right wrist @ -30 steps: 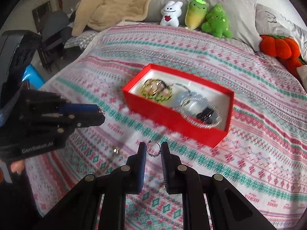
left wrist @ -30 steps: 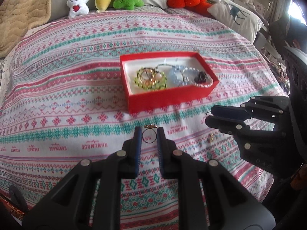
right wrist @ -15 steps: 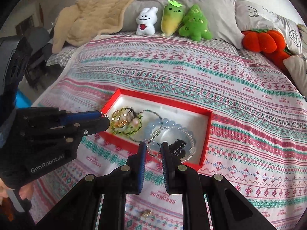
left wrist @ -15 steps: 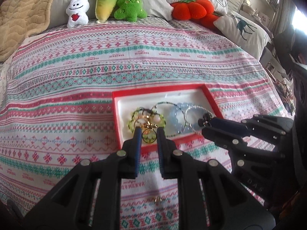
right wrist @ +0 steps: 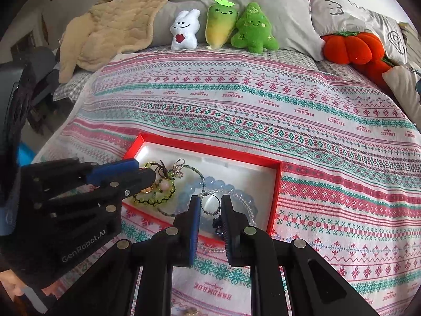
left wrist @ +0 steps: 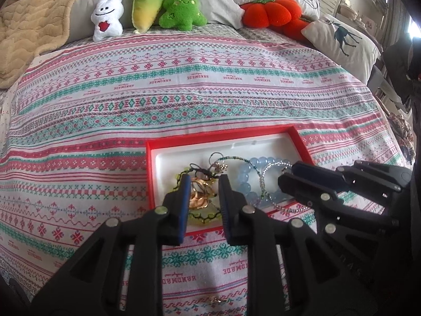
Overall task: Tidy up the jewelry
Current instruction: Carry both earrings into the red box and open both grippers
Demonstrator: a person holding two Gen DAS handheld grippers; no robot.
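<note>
Both grippers were held over the near end of the red box (left wrist: 223,138) on the bed, each carrying a ring. The left gripper (left wrist: 202,184) had its fingers spreading apart, with the gold ring (left wrist: 198,197) between them and above the yellow-green beaded bracelet (left wrist: 202,217) in the box; whether the pads were in contact with the ring could not be told, since other gold pieces lay directly behind it. The right gripper (right wrist: 210,205) pinched a thin dark ring (right wrist: 210,204) between its fingertips, just above the clear beaded bracelet (right wrist: 236,197) and beside the pale blue bead bracelet (right wrist: 189,192). Risks noted: the gold ring, on release, could roll or catch in the tangled cord and beads beneath the left fingers, because that corner was already crowded; the dark ring could drop on the near wall and bounce onto the bedspread (right wrist: 315,131), as the right fingertips stood close to that edge. One small gold item (left wrist: 215,300) lay on the bedspread behind the left fingers and outside the box. Compared with a second earlier, both grippers had travelled from short of the box, over the cloth, to above its contents, and the left fingers, then pressed on the gold ring, had begun to part.
</note>
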